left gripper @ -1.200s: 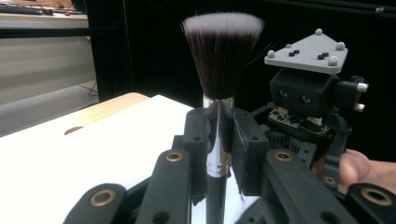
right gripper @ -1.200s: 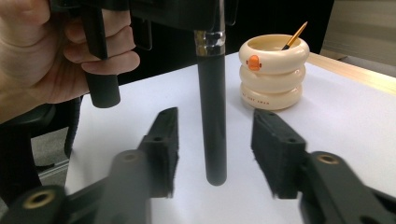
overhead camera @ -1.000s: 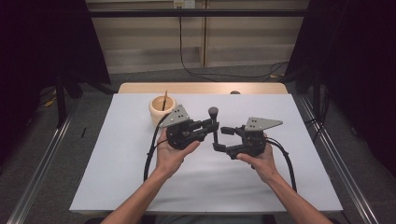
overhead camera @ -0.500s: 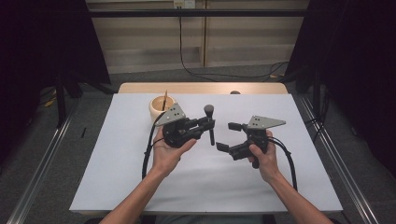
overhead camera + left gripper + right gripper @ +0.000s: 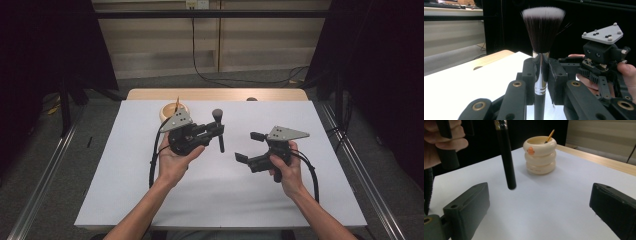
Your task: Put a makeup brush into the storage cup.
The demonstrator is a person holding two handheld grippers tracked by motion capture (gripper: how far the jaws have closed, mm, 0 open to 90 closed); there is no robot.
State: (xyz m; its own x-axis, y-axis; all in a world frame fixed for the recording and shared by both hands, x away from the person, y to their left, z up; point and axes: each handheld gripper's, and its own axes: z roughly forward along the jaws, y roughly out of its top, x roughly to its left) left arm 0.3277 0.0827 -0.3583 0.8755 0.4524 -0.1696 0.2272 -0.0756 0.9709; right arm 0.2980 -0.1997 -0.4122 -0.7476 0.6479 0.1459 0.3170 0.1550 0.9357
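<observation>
A makeup brush [image 5: 220, 137] with a black handle, silver ferrule and dark bristles [image 5: 543, 30] stands upright above the white table cover [image 5: 225, 200]. My left gripper [image 5: 217, 131] is shut on it just below the ferrule, its pads [image 5: 530, 72] pressing both sides. To the right my right gripper [image 5: 250, 147] is open and holds nothing; its jaws have just been opening. In the right gripper view the brush handle [image 5: 506, 157] hangs ahead and left of the wide-apart right gripper [image 5: 539, 207].
A cream ringed cup [image 5: 175, 111] with an orange stick [image 5: 549, 135] in it stands at the back left of the table cover. The wooden table edge [image 5: 215, 94] runs along the back. Cables trail from both grippers toward the person.
The right gripper opened, let go of the brush's lower handle and drew away to the right. The left gripper kept the brush and shifted slightly left.
</observation>
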